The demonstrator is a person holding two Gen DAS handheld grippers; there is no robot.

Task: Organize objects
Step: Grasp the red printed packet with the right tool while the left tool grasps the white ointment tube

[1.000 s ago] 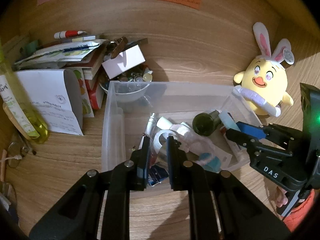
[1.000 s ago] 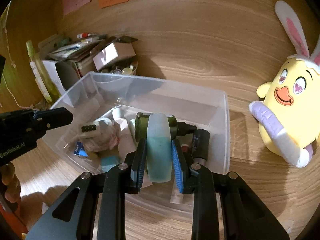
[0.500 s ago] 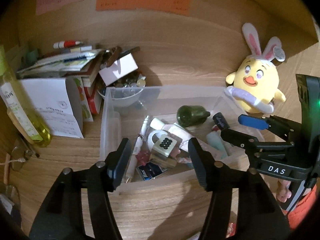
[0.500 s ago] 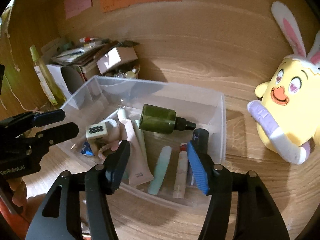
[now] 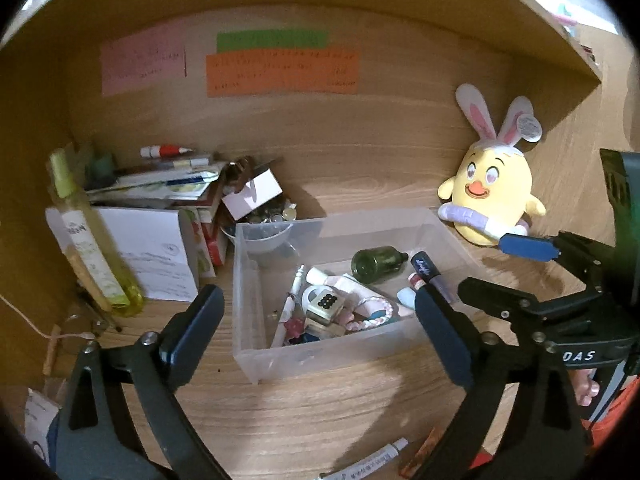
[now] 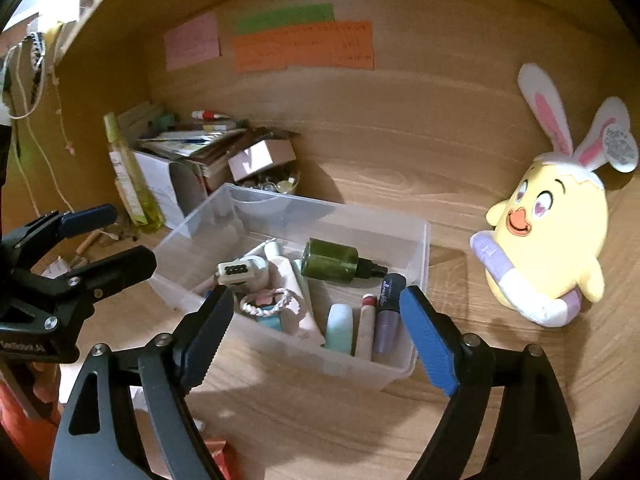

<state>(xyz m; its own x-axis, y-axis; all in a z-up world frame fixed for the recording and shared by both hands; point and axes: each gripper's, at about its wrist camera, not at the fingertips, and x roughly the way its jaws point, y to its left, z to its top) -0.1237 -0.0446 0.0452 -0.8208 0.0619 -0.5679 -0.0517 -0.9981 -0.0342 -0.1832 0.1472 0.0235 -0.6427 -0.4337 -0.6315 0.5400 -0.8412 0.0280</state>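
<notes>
A clear plastic bin (image 5: 360,220) (image 6: 320,204) stands on the wooden desk. It holds a dark green bottle (image 5: 376,266) (image 6: 330,258), a cream number lock (image 5: 326,302) (image 6: 236,272), a mint tube (image 6: 340,328), a purple lip gloss (image 6: 388,312) and a white pen (image 5: 288,308). My left gripper (image 5: 318,296) (image 6: 120,236) hovers above the bin's near-left side. Its jaws are opening, with nothing between the pads. My right gripper (image 6: 316,296) (image 5: 496,268) hangs over the bin's near-right side, its jaws likewise opening and holding nothing.
A yellow chick plush with rabbit ears (image 5: 492,204) (image 6: 548,248) sits right of the bin. To the left are stacked books and papers (image 5: 160,192), a tall yellow-green bottle (image 5: 92,248) and a bowl of small items (image 5: 264,232). A white tube (image 5: 368,460) lies on the near desk.
Both grippers went from shut to wide. The right one released the mint tube, which now lies in the bin. Both drew back and up from the bin.
</notes>
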